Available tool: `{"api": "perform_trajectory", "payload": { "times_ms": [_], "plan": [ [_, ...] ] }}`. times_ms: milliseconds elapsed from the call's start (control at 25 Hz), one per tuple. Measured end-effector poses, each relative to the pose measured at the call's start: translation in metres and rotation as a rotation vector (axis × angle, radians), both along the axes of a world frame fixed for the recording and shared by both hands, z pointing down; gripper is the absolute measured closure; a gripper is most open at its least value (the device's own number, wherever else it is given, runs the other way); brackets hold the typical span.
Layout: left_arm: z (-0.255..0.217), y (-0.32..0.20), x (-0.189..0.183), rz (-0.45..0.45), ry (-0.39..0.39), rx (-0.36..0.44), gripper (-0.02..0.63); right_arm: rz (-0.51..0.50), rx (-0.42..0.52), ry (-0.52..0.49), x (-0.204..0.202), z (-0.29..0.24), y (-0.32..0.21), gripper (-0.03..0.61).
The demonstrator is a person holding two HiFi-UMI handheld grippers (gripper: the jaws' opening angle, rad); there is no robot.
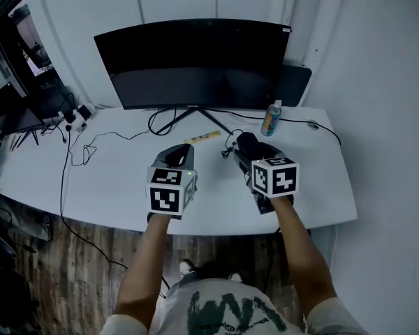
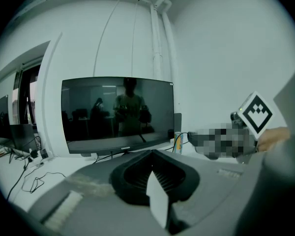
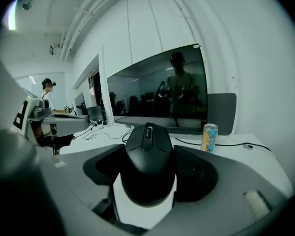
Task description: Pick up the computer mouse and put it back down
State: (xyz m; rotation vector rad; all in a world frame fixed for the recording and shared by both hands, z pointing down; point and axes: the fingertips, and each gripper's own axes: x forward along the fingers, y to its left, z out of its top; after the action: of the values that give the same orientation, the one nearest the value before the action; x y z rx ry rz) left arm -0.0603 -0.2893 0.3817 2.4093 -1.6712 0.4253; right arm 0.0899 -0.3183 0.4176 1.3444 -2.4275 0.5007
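Now, rounded black computer mouse [image 3: 148, 173] with scroll wheel [image 3: 148, 132], pinched in right tongs [image 3: 150, 149], left tongs [image 2: 151, 155] pressed together

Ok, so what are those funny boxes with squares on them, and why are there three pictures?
Those boxes are marker cubes, and each one is part of a grabbing tool. A person holds one tool in each hand. One picture comes from a camera on the person's head, looking down at the white desk. The other two come from small cameras riding on the tools, each looking along its own two jaws. On the desk there is a big dark monitor, a colourful can and some cables. The right gripper holds a black computer mouse between its jaws, up off the desk. The left gripper has its jaws together with nothing in them.
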Motion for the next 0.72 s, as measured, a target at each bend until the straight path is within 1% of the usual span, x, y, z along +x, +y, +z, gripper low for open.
{"api": "perform_trajectory", "payload": {
  "times_ms": [280,720],
  "plan": [
    [-0.003,0.004,0.000,-0.022,0.019,0.011,0.609,-0.003,0.060,-0.021,-0.003,-0.029,0.003,0.270],
    [-0.003,0.016,-0.007,-0.040,0.009,0.010,0.609,-0.021,0.091,-0.020,-0.011,-0.043,0.013,0.270]
  ]
}}
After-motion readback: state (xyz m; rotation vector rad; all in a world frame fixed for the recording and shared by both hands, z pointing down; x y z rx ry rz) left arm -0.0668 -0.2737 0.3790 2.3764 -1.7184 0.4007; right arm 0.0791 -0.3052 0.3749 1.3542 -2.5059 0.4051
